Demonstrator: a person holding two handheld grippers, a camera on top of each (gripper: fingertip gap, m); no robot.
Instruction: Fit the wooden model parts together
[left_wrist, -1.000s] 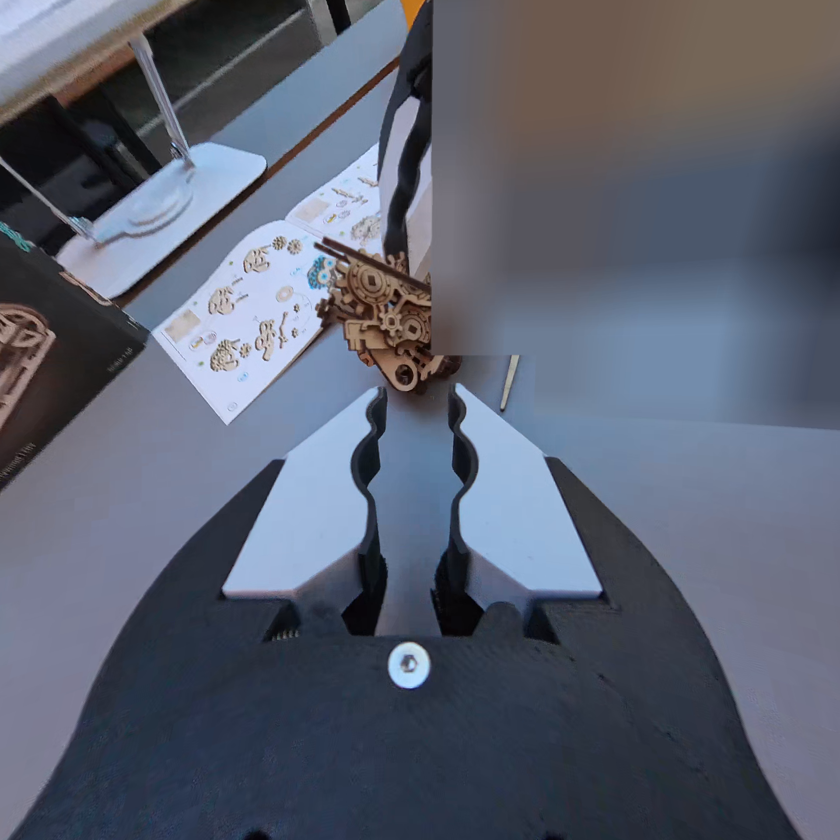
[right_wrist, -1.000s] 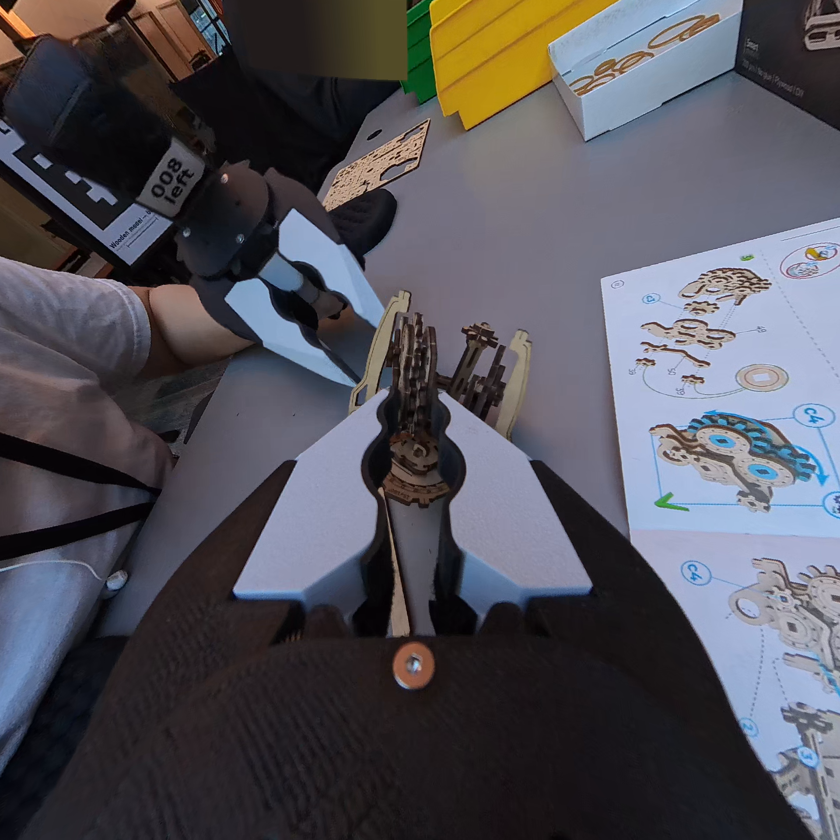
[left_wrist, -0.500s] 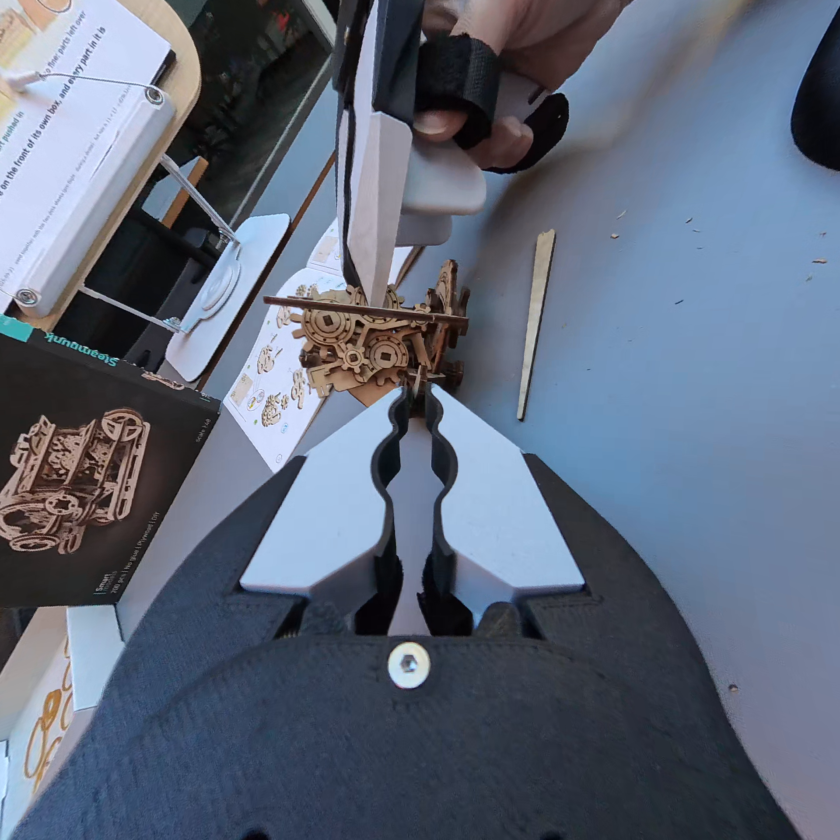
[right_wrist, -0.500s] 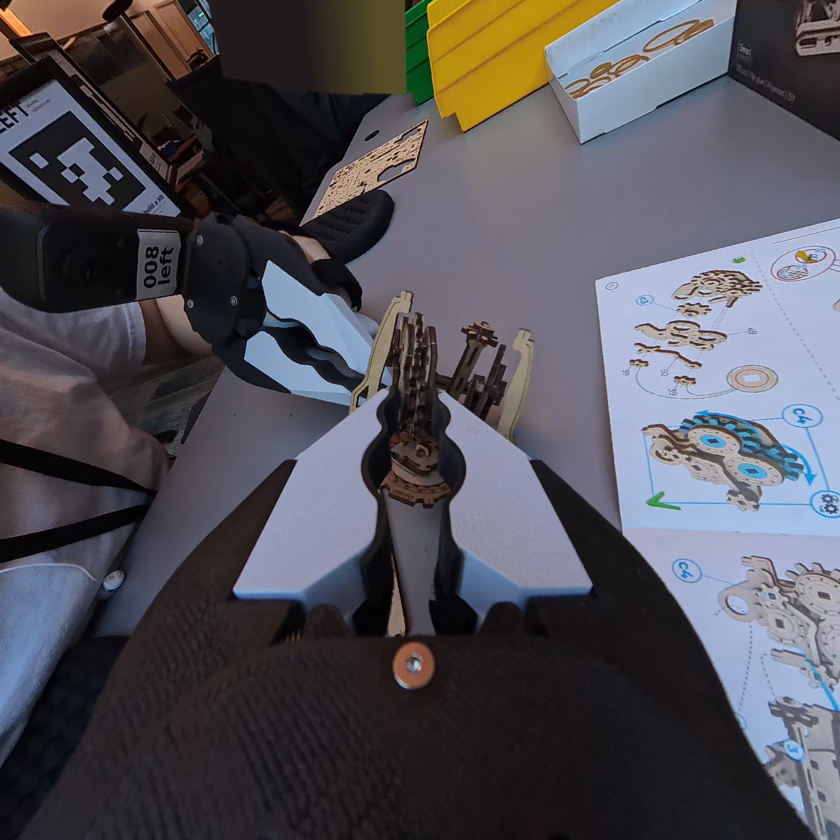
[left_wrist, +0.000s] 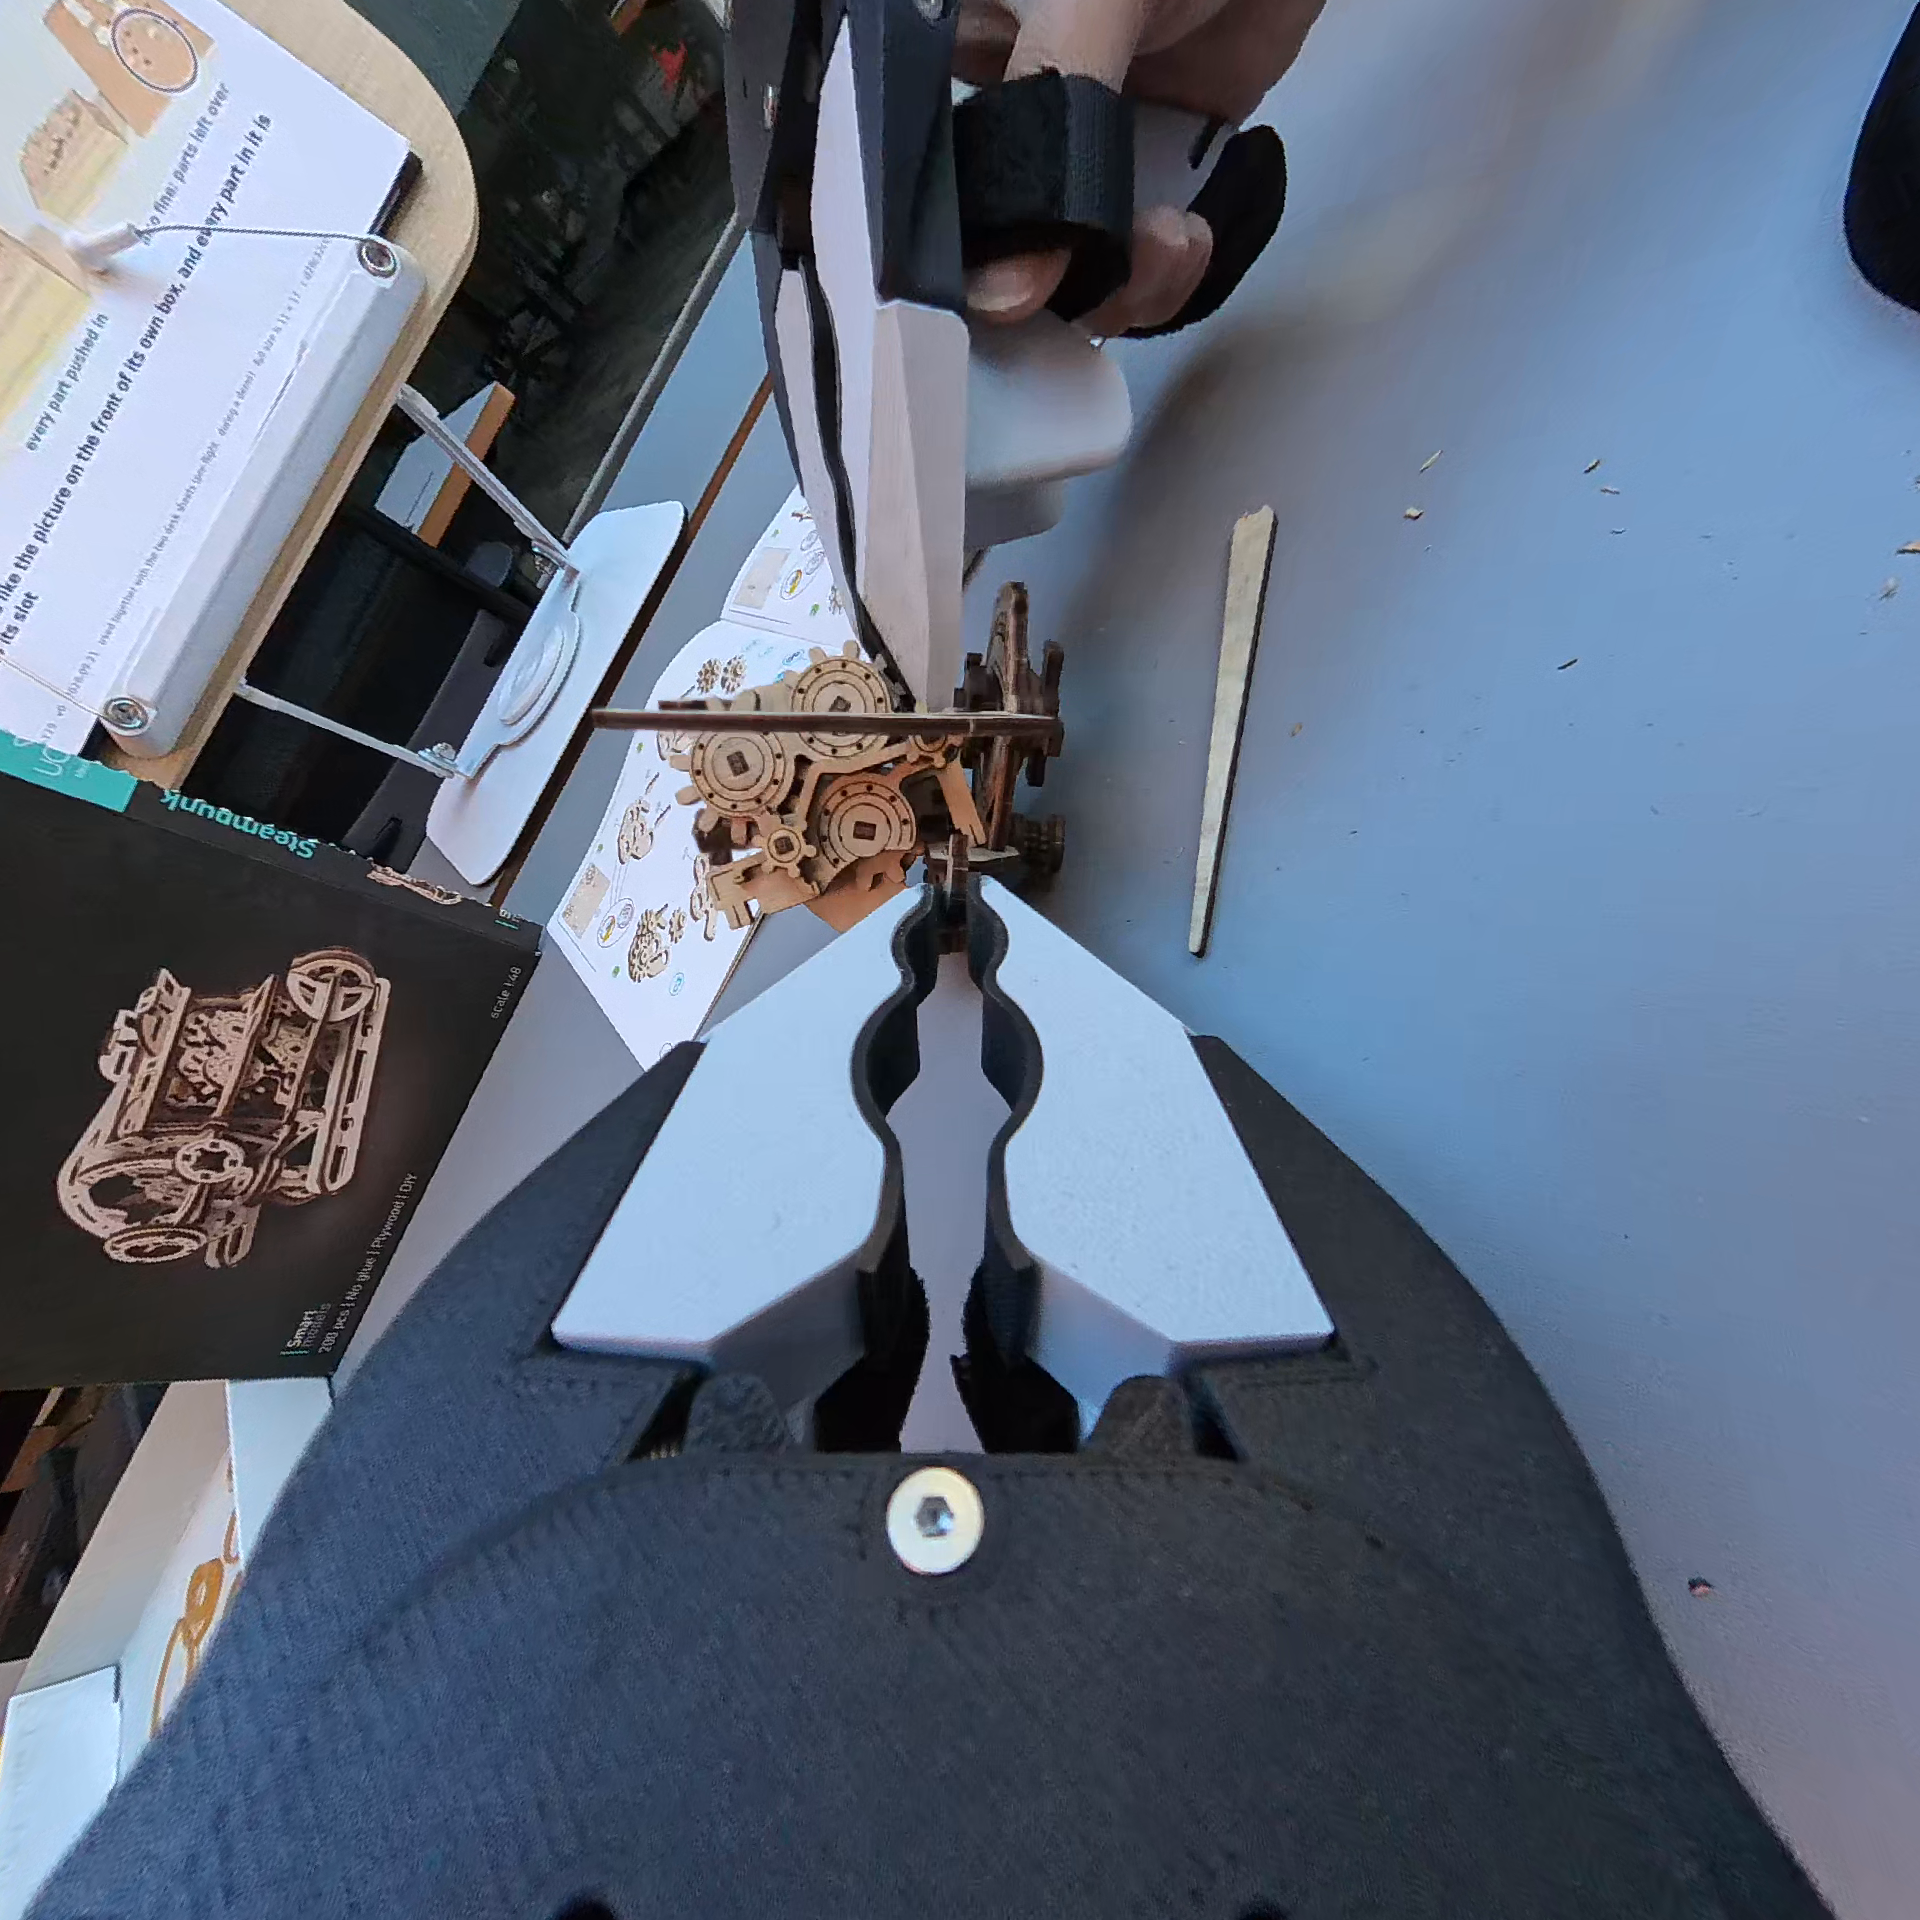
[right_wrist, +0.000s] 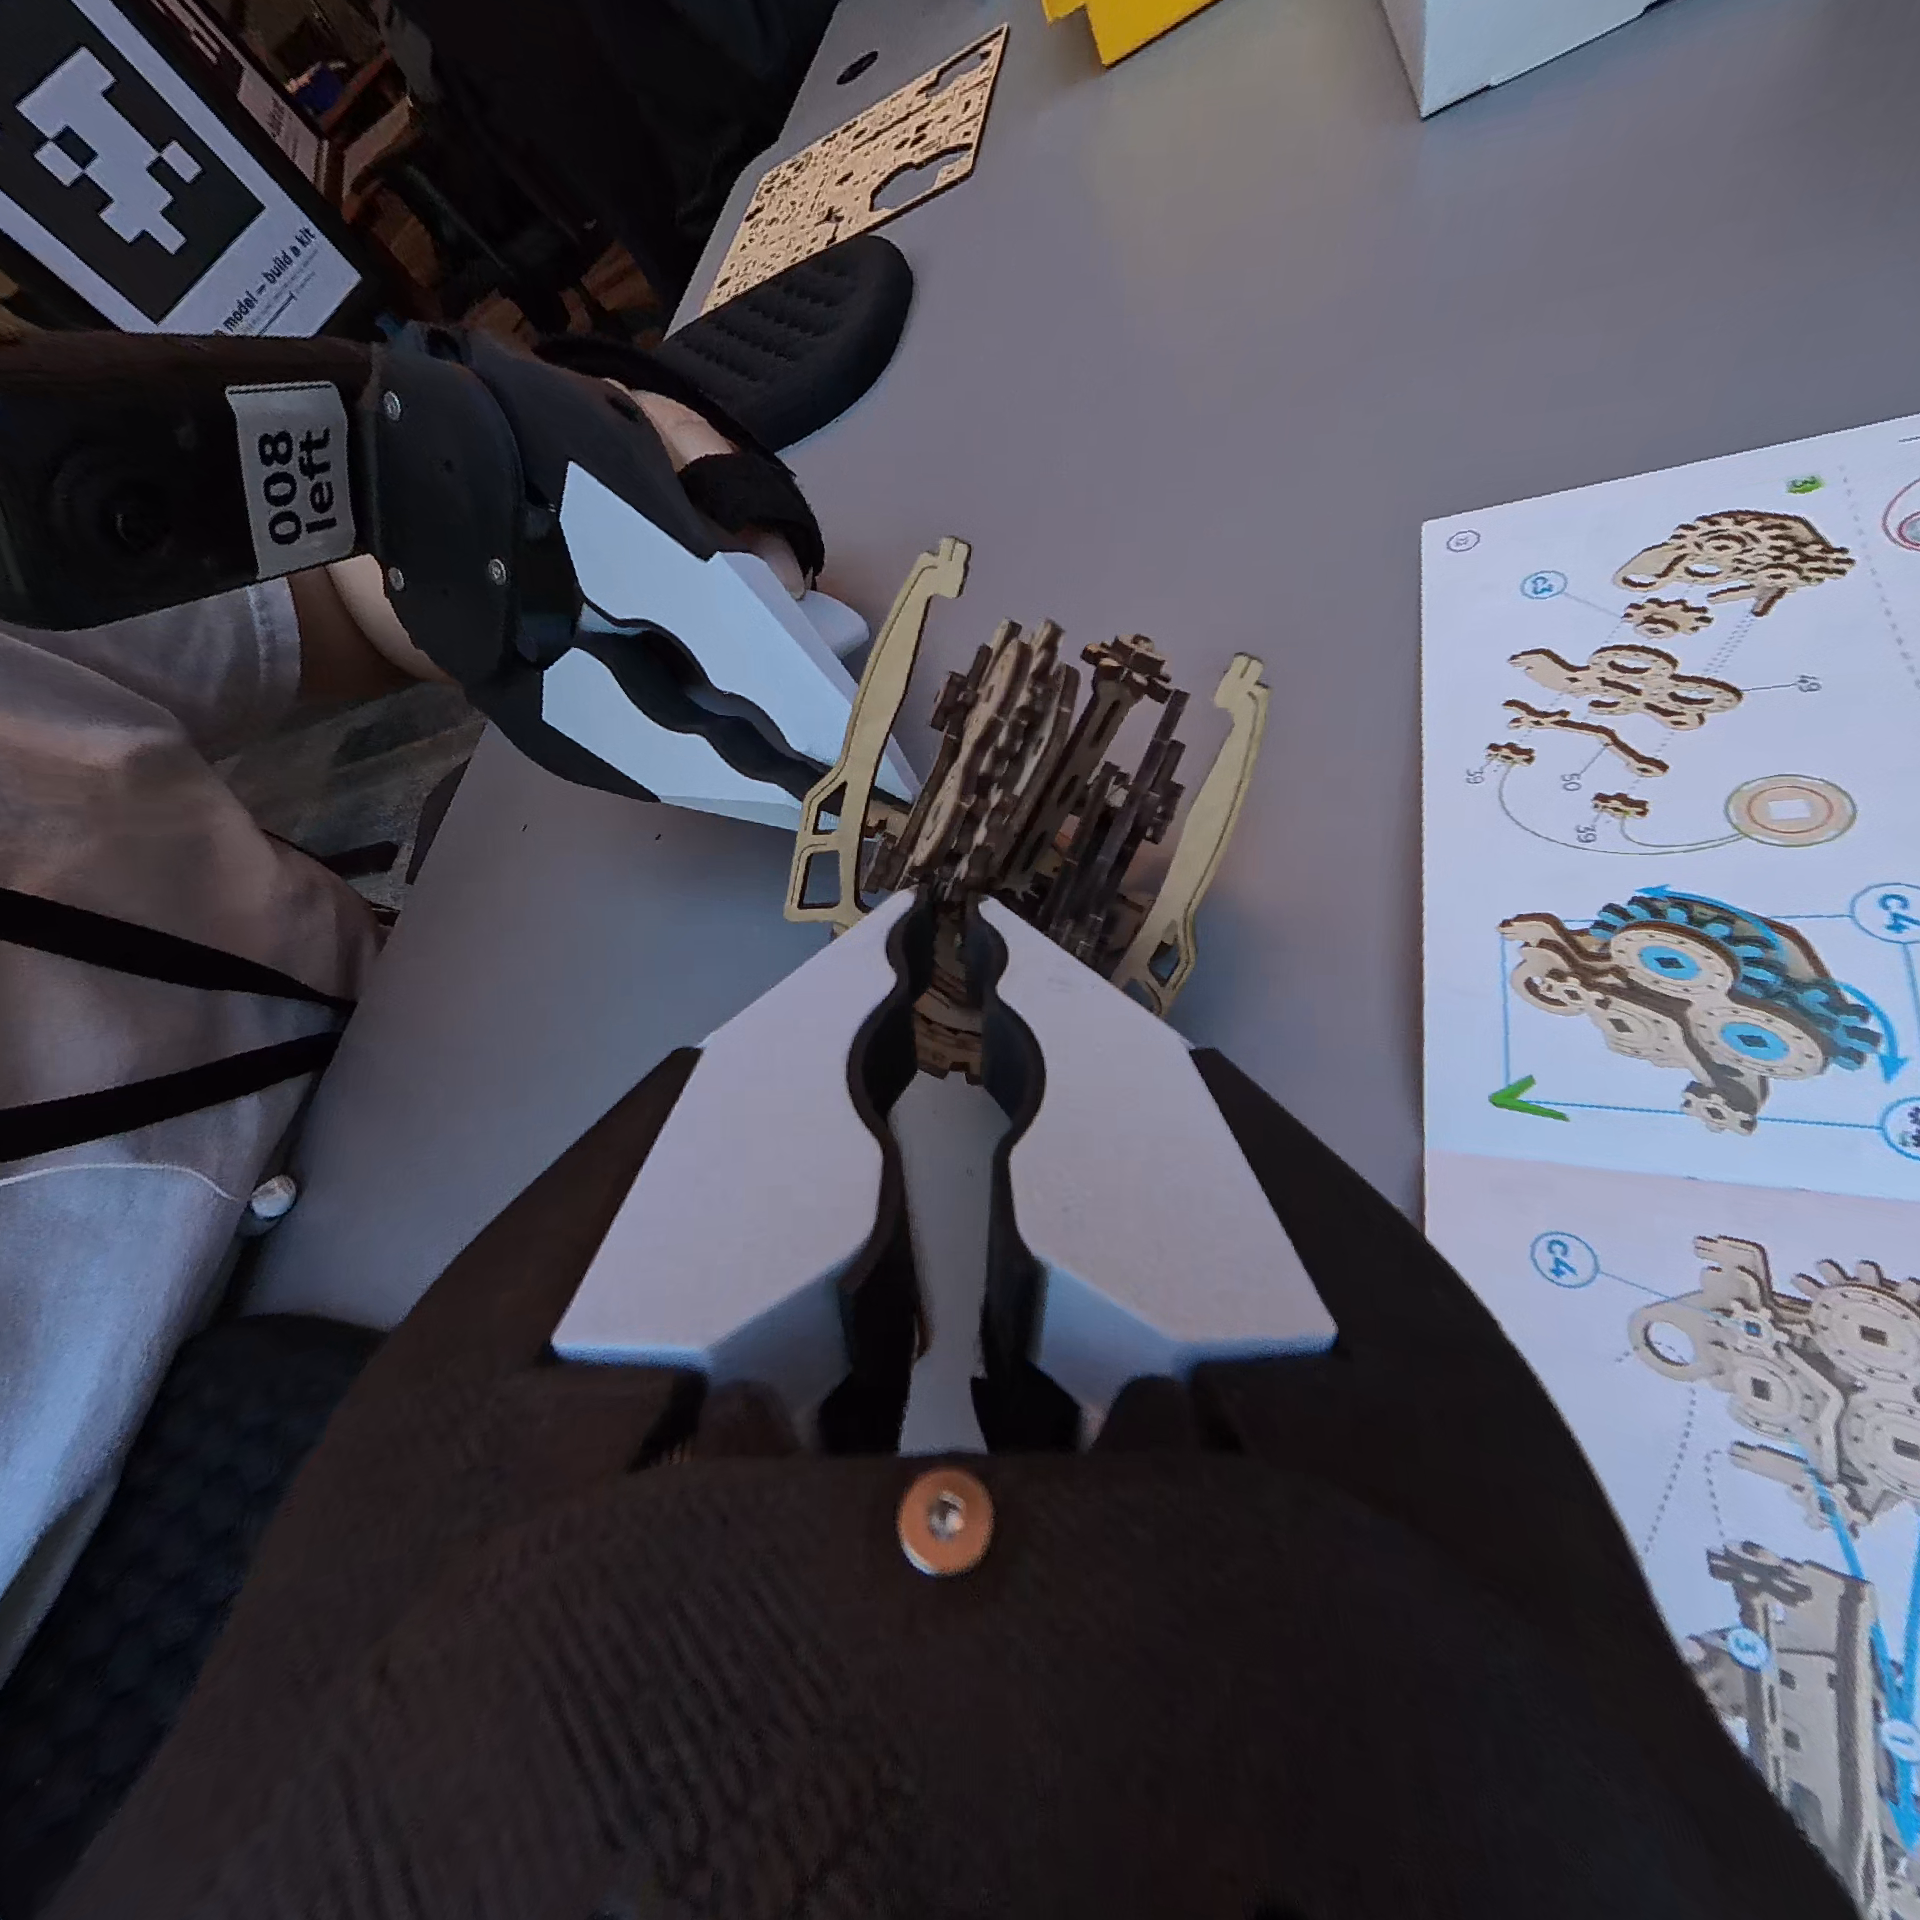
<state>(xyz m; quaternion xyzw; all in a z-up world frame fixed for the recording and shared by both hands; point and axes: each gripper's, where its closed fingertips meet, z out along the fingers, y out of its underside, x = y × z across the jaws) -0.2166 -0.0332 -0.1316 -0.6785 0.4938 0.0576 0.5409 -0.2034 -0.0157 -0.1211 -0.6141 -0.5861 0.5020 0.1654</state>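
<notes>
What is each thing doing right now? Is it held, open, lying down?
wooden model: standing on the table, gripped from two sides.
right gripper: shut on the wooden model.
left gripper: shut on a small piece at the model's edge.
instruction booklet: open, lying flat.
wooden stick: lying loose on the table.
model box: standing upright.

The wooden model (left_wrist: 831, 800) is pale laser-cut plywood, its edges scorched dark. Each hand-held gripper has smooth matt white plastic fingers (left_wrist: 748, 1174) in a rough, ridged black printed body — the left hand-held gripper (left_wrist: 948, 909), the right hand-held gripper (right_wrist: 948, 914) — with a shiny metal screw (left_wrist: 934, 1519). The desk (left_wrist: 1558, 935) is smooth matt grey. The instruction sheet (right_wrist: 1662, 831) is plain matt paper; the box (left_wrist: 208, 1091) is dark matt card.
</notes>
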